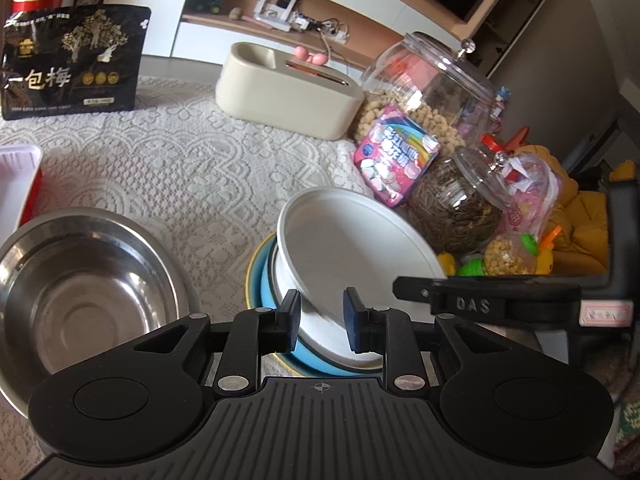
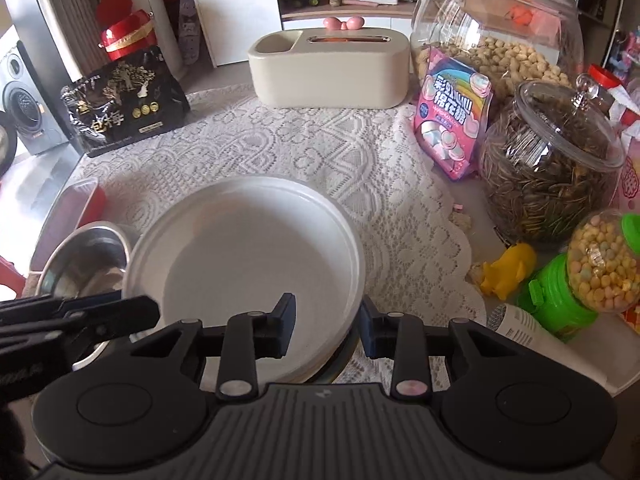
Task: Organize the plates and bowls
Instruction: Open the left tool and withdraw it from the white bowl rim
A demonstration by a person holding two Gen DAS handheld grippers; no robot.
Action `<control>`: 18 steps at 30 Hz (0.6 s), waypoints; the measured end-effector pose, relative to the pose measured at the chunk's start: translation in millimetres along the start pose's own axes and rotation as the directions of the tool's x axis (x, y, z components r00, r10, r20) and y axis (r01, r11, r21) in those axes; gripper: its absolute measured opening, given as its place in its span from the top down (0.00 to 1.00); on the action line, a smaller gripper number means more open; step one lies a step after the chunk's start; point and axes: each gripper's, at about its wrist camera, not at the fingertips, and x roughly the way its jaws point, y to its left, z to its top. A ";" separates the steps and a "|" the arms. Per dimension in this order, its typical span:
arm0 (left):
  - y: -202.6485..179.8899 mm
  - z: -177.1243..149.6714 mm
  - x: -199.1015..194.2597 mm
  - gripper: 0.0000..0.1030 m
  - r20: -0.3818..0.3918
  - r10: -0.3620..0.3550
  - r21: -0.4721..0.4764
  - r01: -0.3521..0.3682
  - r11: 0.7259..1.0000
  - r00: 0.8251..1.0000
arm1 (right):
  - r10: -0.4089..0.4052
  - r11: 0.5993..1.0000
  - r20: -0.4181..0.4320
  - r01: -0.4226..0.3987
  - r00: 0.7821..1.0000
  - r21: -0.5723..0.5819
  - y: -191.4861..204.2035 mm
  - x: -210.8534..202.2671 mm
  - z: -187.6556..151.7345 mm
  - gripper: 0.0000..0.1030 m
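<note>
A white plate lies tilted on a stack that includes a blue plate; it also shows in the right wrist view. My left gripper is open, its pads on either side of the white plate's near edge. My right gripper is open around the plate's near right rim; its arm shows in the left wrist view. A steel bowl stands empty to the left of the stack and also shows in the right wrist view.
A lace cloth covers the table. A beige box, a black snack bag, a pink candy bag, glass jars of seeds and nuts, and a green dispenser stand around. A red-and-white tray is at the left.
</note>
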 end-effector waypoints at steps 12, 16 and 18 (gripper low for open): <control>6.6 -0.1 3.4 0.71 -0.002 -0.057 -0.018 0.057 0.998 0.998 | -0.042 0.999 -0.036 0.042 0.998 0.009 2.0 12.9 8.3 0.68; 8.4 -1.1 5.6 0.71 -0.004 -0.031 -0.022 0.031 0.999 1.000 | -0.033 0.999 -0.021 0.033 0.999 0.015 4.2 7.7 8.5 0.68; 8.0 -1.9 6.4 0.71 -0.003 -0.023 -0.022 0.023 1.000 1.000 | -0.026 1.000 -0.013 0.026 1.000 0.006 6.1 4.4 8.7 0.68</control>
